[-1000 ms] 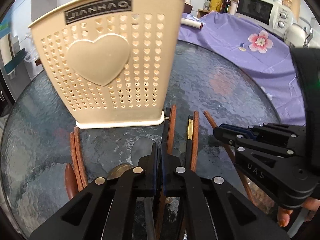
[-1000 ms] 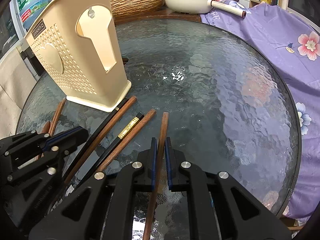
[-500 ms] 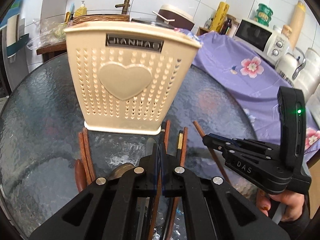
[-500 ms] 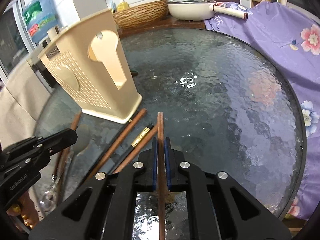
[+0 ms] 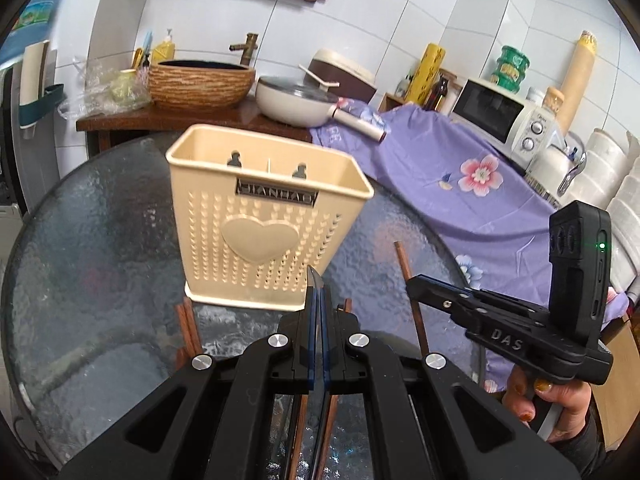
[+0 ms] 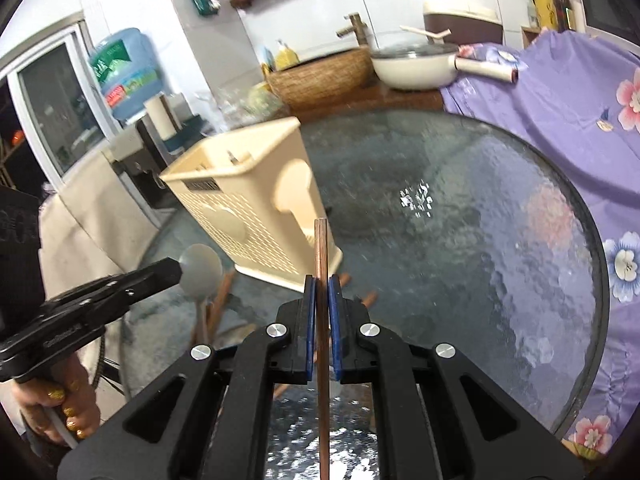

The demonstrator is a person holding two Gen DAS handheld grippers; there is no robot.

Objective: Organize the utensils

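Note:
A cream plastic utensil holder [image 5: 268,220] [image 6: 256,204] with a heart on its front stands upright on the round glass table [image 5: 100,260]. My left gripper [image 5: 318,300] [image 6: 170,274] is shut on a metal spoon [image 5: 315,280]. The spoon shows edge-on in the left wrist view, and its bowl [image 6: 200,266] shows in the right wrist view. My right gripper [image 6: 322,292] [image 5: 416,286] is shut on a brown wooden chopstick [image 6: 321,248] [image 5: 402,264] whose end points up. Both grippers hover in front of the holder, near its base. Several more chopsticks [image 5: 188,324] [image 6: 218,300] lie on the glass.
A purple floral cloth [image 5: 460,184] covers the surface to the right of the table. Behind stand a white pan [image 5: 292,104], a wicker-patterned basin [image 5: 200,80] and a microwave [image 5: 504,120]. A water bottle [image 6: 124,72] stands far left. A person's hand [image 5: 560,400] grips the right gripper's handle.
Both grippers have risen off the table, the left one lifting the spoon and the right one lifting the chopstick. The holder's open top has come into view.

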